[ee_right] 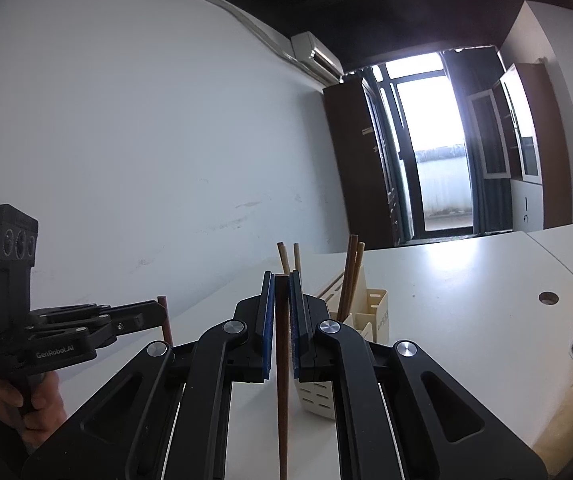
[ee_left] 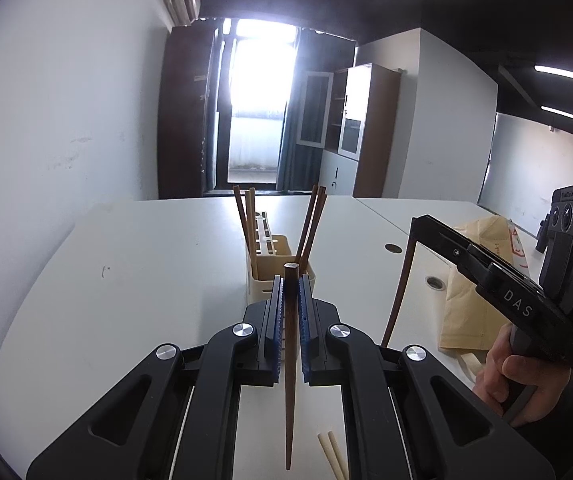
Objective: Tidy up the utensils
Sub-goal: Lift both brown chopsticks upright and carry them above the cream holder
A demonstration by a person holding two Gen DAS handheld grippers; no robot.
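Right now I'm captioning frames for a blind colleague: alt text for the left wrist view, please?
The left hand-held gripper clamps a dark wooden chopstick upright before a cream utensil holder holding four chopsticks. At right, the right hand-held gripper grips another dark chopstick above the white table.

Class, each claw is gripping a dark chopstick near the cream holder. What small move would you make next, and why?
Probably carry the left claw forward over the cream holder and lower its dark chopstick into the compartment where two dark chopsticks already stand. It is shut on the stick, upright, with the holder just ahead. The right claw holds another chopstick.
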